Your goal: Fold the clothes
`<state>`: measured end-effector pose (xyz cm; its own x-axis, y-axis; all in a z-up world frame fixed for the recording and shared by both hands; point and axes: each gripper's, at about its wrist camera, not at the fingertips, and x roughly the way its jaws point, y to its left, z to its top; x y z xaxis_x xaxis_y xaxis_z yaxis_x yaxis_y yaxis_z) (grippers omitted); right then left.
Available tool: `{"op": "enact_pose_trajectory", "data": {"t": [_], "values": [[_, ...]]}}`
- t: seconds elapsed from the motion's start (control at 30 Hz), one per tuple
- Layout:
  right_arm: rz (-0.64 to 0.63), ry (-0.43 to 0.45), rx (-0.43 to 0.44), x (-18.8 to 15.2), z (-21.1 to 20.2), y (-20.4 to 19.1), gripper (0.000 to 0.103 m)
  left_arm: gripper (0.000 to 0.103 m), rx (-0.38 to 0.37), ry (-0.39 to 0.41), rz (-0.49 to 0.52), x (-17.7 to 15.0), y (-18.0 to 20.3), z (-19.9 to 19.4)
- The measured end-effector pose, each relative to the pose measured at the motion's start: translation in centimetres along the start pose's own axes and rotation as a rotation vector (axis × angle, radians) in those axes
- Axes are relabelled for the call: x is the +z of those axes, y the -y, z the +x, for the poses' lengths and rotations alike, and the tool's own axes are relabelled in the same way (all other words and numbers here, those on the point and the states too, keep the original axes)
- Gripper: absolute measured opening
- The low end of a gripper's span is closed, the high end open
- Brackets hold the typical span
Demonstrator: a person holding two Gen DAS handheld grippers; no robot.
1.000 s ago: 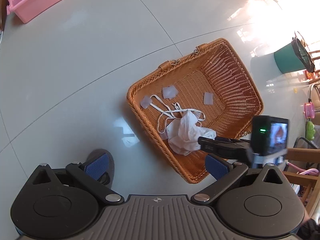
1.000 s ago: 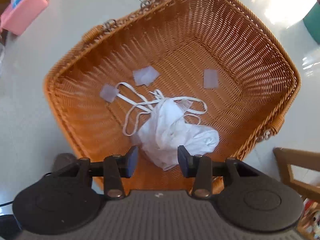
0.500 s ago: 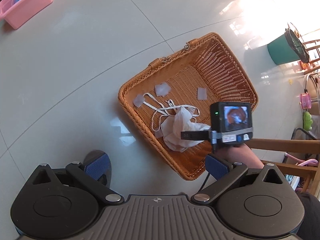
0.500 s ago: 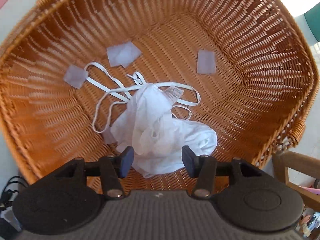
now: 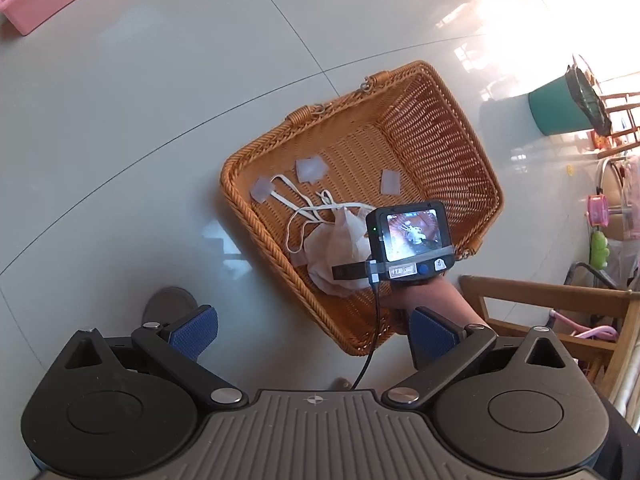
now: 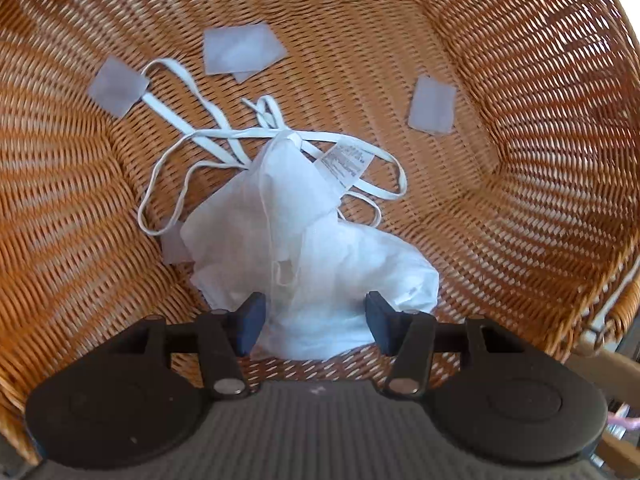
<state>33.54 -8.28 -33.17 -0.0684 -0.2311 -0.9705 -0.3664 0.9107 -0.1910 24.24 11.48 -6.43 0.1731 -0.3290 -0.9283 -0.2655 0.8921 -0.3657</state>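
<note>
- Straddling the crumpled white garment [image 6: 304, 248], right gripper [image 6: 313, 322] points down into the wicker basket [image 6: 520, 80]; jaws have just been opening, pads clear of the cloth between them.
- Garment lies on basket floor toward 6 o'clock; straps [image 6: 192, 120] trail to 10 o'clock.
- Left gripper [image 5: 316, 334] is spread wide and empty above the tiled floor [image 5: 160, 100], at the basket's 7 o'clock.

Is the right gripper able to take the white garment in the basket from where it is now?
Probably yes. The right gripper is down inside the wicker basket, its jaws just opened, standing either side of the crumpled white garment. Nothing lies between pads and cloth; the loose straps lie farther off.
</note>
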Motion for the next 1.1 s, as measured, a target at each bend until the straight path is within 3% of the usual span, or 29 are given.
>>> {"op": "enact_pose_trajectory", "data": {"t": [0.27,0.47,0.6,0.8,1.1], "values": [[-0.012,-0.044,-0.011,0.1,1.1,0.1,0.052,0.103,-0.010,-0.015,-0.001,0.0,0.3,0.9],[-0.014,-0.060,-0.006,0.1,1.1,0.1,0.021,0.103,-0.011,-0.020,-0.008,0.1,0.3,1.1],[0.003,-0.049,-0.001,0.0,0.6,0.4,0.013,0.103,-0.011,-0.020,-0.017,0.2,0.2,1.1],[0.069,-0.027,0.048,-0.2,-1.2,1.1,0.011,0.103,-0.008,-0.015,-0.010,0.2,0.3,1.0],[0.128,0.040,0.125,-1.7,-7.2,1.1,0.011,0.103,0.027,0.006,0.044,0.1,1.2,0.4]]}}
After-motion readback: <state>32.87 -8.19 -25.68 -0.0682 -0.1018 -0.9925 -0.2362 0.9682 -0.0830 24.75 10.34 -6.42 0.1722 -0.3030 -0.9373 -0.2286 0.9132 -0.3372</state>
